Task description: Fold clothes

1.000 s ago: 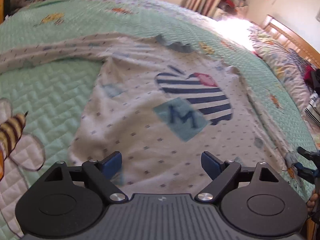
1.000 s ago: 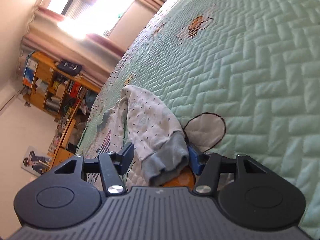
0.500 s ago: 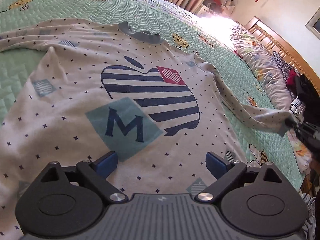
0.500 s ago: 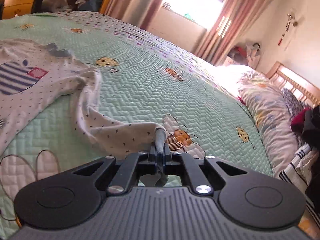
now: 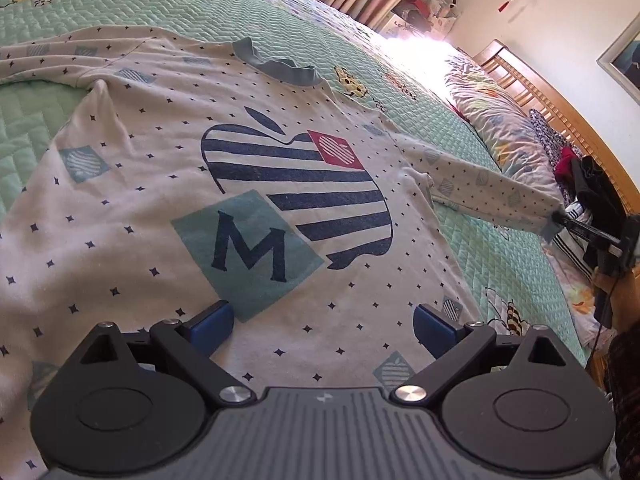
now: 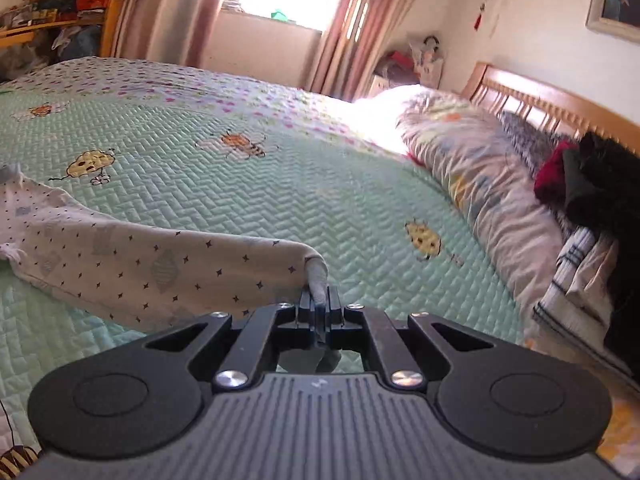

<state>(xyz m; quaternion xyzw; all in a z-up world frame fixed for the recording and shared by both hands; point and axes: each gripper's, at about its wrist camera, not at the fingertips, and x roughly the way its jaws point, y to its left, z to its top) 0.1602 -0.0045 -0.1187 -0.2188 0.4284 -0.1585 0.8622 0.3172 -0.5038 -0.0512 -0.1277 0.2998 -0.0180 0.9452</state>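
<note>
1. We've got the left claw (image 5: pixel 322 322) at the bottom middle of the left wrist view, jaws spread wide and just been opening further, with nothing pinched. Its blue pads (image 5: pixel 211 320) sit over the lower part of the shirt; whether they touch the cloth we can't tell.
2. The right claw (image 6: pixel 320 306) is at the bottom middle of its own view, pressed together on the grey cuff (image 6: pixel 316 276) of the shirt's sleeve (image 6: pixel 132 264). In the left wrist view you can spot it too, at the right edge, gripping that same cuff.
3. The shirt (image 5: pixel 160 208) lies front up across the green quilt (image 5: pixel 472 152), filling most of the left and middle of the left wrist frame. It's white with little dark stars, a striped apple print (image 5: pixel 296 184) in the centre and a teal square with an M (image 5: pixel 248 248) below it.
4. The blue-grey collar (image 5: pixel 276 66) sits toward the top centre of that frame, a bit rumpled.
5. The pinched sleeve is lifted off the quilt and stretches from the shirt's shoulder out to the right. The other sleeve runs off to the upper left, flat on the bed.
6. A pillow (image 6: pixel 472 176) and a pile of clothes (image 6: pixel 588 184) sit at the right, by the wooden headboard (image 6: pixel 540 98).
7. Curtains (image 6: pixel 352 28) and a bright window are along the top.
</note>
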